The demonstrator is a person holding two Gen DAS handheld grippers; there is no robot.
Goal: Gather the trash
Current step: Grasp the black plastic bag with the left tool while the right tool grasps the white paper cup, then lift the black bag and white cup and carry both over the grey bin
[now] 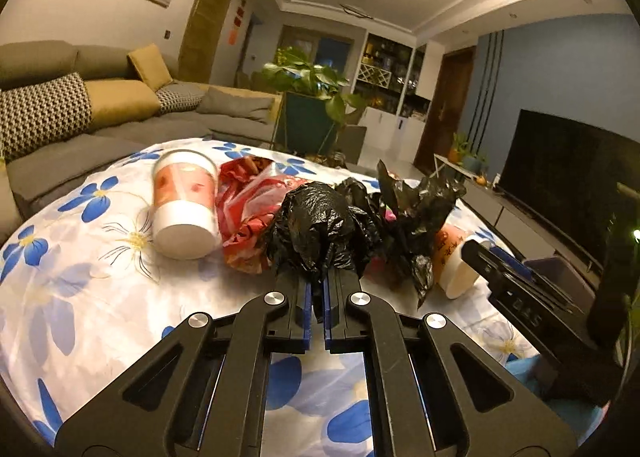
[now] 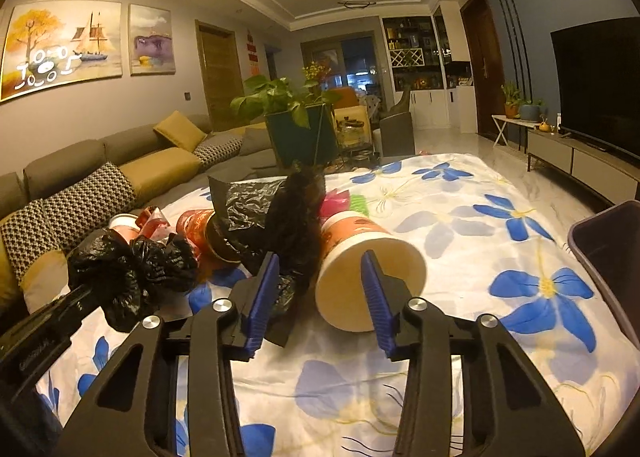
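Our left tongs (image 1: pixel 317 289) are pinched nearly closed on a crumpled black plastic bag (image 1: pixel 316 225), which bunches up above the blue pads and hangs clear of the flowered tablecloth (image 1: pixel 80 297). In the right wrist view that same wad (image 2: pixel 124 277) sits at the tip of the left tool, at the left edge of the table. Our right tongs (image 2: pixel 316 289) are spread wide, holding nothing, with the right finger in front of the open mouth of a paper cup (image 2: pixel 360 269) lying on its side; its long axis runs away from us and leftward, mouth toward us. To its left lies a second black bag (image 2: pixel 280 217), and beyond it another tipped cup (image 2: pixel 204 229), mouth toward us. From the left view a white-and-pink cup (image 1: pixel 186 205) lies with its base toward us beside a red plastic bag (image 1: pixel 248 209). The cloth to the right of the cups is open, and a dark bin (image 2: pixel 608 249) stands at the right table edge.
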